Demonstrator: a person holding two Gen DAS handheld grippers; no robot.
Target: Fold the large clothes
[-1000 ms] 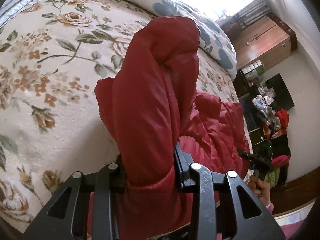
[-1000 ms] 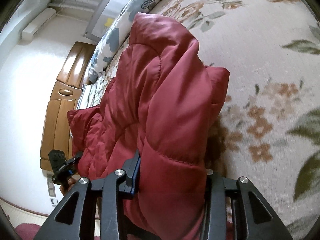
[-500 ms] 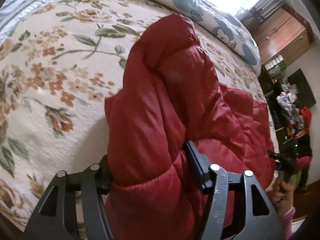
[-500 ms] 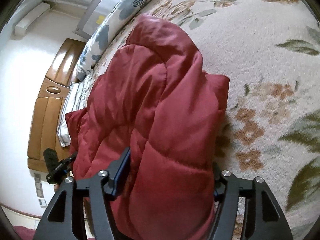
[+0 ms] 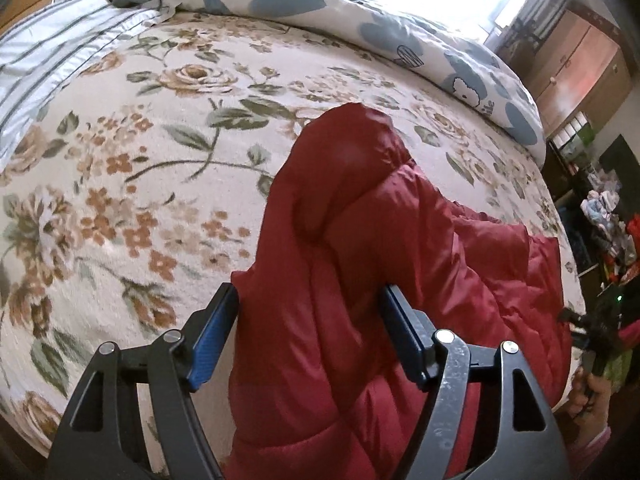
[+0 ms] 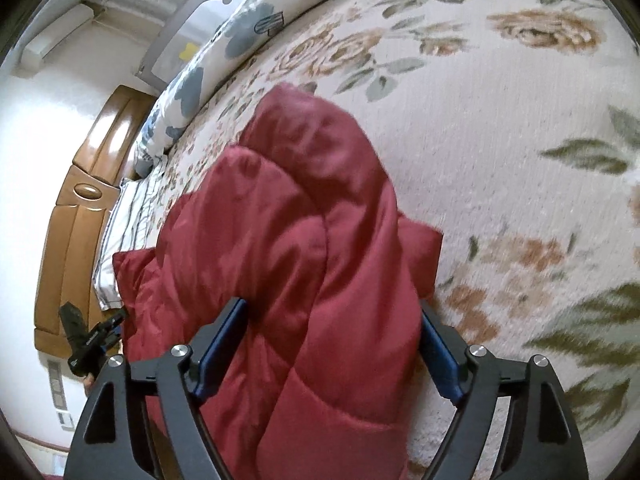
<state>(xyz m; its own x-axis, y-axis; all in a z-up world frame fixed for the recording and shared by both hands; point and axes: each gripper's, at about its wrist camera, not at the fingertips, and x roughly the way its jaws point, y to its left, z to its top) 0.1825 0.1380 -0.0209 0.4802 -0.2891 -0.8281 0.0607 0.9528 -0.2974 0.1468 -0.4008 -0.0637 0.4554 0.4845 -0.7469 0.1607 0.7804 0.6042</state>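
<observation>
A red puffer jacket (image 5: 360,280) lies bunched on the floral bedspread (image 5: 140,168), near the bed's front edge. My left gripper (image 5: 310,300) is open, its blue-padded jaws wide on either side of a thick fold of the jacket. My right gripper (image 6: 332,316) is also open, jaws spread around another fold of the same jacket (image 6: 304,240). Each gripper shows small in the other's view: the right one (image 5: 592,336) beyond the jacket, the left one (image 6: 88,340) at the left edge.
A blue-and-white patterned duvet (image 5: 360,20) is heaped along the far side of the bed. A striped pillow (image 5: 48,60) lies by the wooden headboard (image 6: 72,220). Wooden cabinets (image 5: 580,68) and clutter stand past the bed's foot.
Both grippers have opened from a tight clamp on the jacket folds to wide jaws. The raised jacket folds have sunk lower onto the bed.
</observation>
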